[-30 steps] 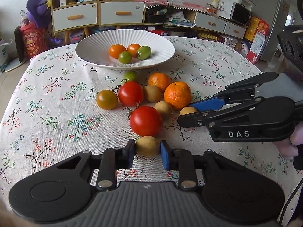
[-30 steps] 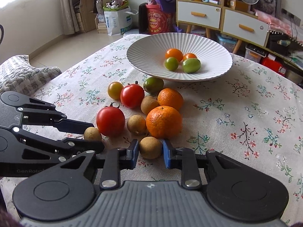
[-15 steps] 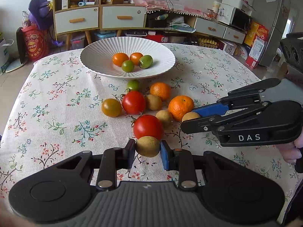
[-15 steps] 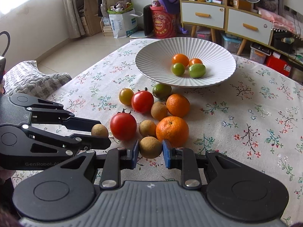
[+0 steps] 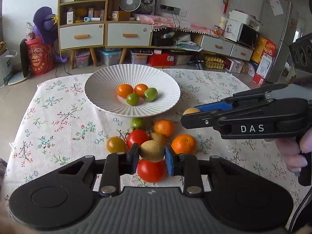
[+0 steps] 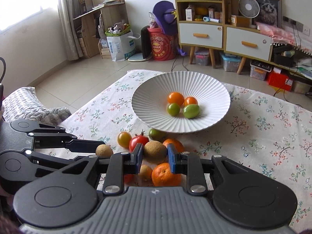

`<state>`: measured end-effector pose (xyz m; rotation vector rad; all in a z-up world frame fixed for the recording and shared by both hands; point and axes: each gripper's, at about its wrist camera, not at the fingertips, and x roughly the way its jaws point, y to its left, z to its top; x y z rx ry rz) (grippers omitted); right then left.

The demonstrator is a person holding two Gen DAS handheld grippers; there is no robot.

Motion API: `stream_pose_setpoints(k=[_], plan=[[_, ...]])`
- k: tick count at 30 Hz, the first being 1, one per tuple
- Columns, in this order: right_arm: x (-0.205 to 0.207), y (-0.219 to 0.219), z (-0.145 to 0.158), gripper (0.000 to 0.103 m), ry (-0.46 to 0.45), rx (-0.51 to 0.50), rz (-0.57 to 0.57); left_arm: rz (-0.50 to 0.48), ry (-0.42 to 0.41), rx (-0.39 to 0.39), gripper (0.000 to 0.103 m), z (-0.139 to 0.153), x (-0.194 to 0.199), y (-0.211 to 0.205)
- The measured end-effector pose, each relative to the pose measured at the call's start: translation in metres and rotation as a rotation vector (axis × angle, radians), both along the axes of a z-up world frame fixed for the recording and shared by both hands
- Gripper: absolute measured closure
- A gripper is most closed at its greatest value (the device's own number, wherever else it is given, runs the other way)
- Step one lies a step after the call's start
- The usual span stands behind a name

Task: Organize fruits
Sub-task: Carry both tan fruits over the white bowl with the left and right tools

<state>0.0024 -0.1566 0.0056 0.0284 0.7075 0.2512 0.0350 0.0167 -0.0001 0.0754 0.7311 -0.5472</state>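
My left gripper (image 5: 152, 157) is shut on a small brown round fruit (image 5: 152, 150) and holds it above the table. My right gripper (image 6: 155, 156) is shut on another brown fruit (image 6: 155, 151), also lifted; from the left wrist view it (image 5: 192, 115) comes in from the right with that fruit (image 5: 190, 110) at its tip. Ahead stands a white ribbed plate (image 5: 97, 89) holding two orange and two green small tomatoes (image 5: 134, 98). Below the grippers lie red tomatoes (image 5: 151, 170), two oranges (image 5: 184, 144), a yellow tomato (image 5: 116, 144) and a green one (image 5: 137, 122).
A floral tablecloth (image 5: 58, 120) covers the table, with bare cloth left and right of the fruit. A person's hand (image 5: 296, 154) holds the right gripper's handle. Shelves, drawers and boxes stand behind the table's far edge. A grey cushion (image 6: 29, 105) lies beyond the left edge.
Both grippers have risen off the table, each carrying its brown fruit. The plate and loose fruit now sit lower and farther in both views.
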Motion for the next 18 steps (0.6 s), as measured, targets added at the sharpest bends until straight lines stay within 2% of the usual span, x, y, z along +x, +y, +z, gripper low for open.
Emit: stream_pose_setpoints(k=[8,14,18], plan=[[0.030,-0.017,0.008,0.079,-0.017,0.029,-0.106,0.051,-0.037,-0.027,0.084,0.012,0.025,-0.012],[0.049,-0.025,0.005,0.079,0.002,0.063,-0.193,0.103,-0.009,-0.050,0.084,0.007,0.042,-0.019],[0.062,-0.028,-0.001,0.079,0.019,0.062,-0.223,0.096,0.007,-0.039,0.084,-0.001,0.053,-0.034]])
